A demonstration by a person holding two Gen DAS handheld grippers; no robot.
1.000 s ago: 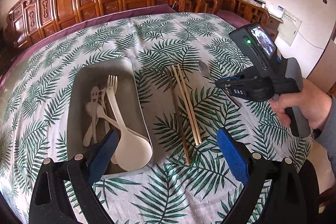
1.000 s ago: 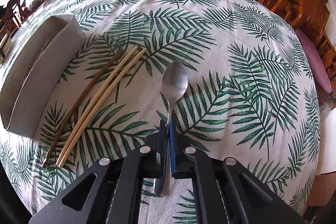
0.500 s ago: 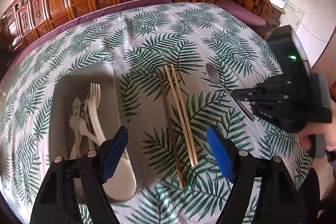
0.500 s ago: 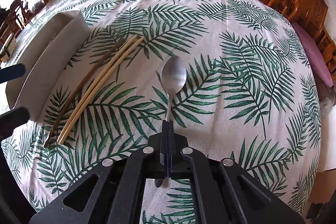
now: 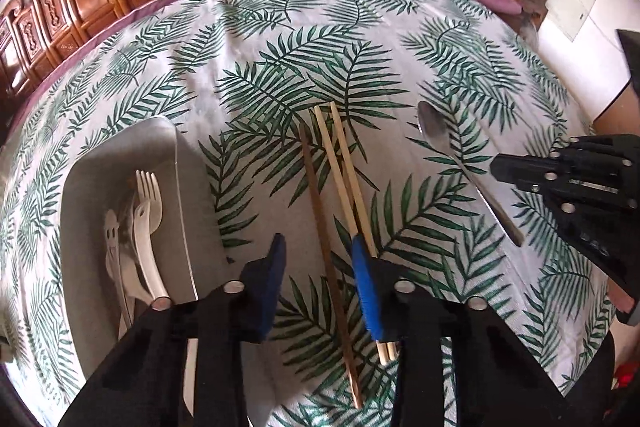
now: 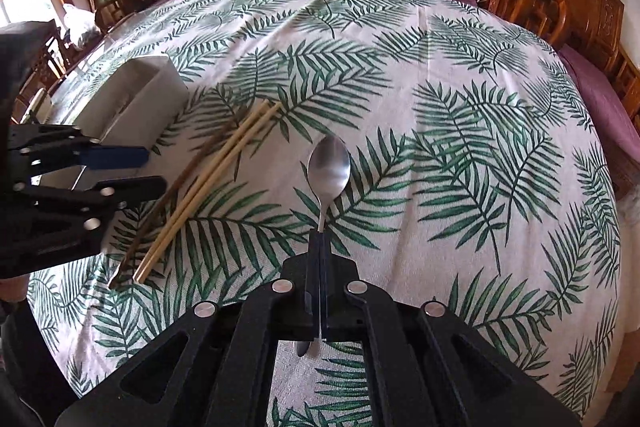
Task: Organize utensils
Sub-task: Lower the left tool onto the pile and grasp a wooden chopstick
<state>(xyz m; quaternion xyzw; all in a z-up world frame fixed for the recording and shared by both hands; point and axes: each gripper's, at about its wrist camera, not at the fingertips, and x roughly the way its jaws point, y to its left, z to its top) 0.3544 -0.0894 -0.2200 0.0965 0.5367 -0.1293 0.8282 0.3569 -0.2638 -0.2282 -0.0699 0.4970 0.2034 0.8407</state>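
The left gripper (image 5: 320, 279) points steeply down at the table, its blue pads narrowed around a dark brown chopstick (image 5: 326, 239) that lies between them. The jaws have just been closing from nearly full width, yet a gap shows on both sides of the stick, so the pads do not press on it. The right-hand pad sits over the near ends of two pale bamboo chopsticks (image 5: 348, 183), which lie just beside the brown one.

A second ago this gripper hung over the near end of the grey tray (image 5: 188, 163); now it is beside the tray, over the chopsticks. Judging from that, the chopsticks are the next pickup, and the narrow opening may catch only the brown stick.

Relative to the tray: the chopsticks lie just to its right on the palm-leaf tablecloth (image 5: 460, 27). White plastic forks and spoons (image 5: 140, 227) already lie inside it.

The right gripper (image 6: 320, 247) is clenched on the handle of a metal spoon (image 6: 329, 169), the bowl sticking out ahead. The spoon is farther right of the tray, beyond the chopsticks, and has drifted a little across the cloth in the last second. It appears to be lifted, though I cannot be sure. It has yet to reach the tray.
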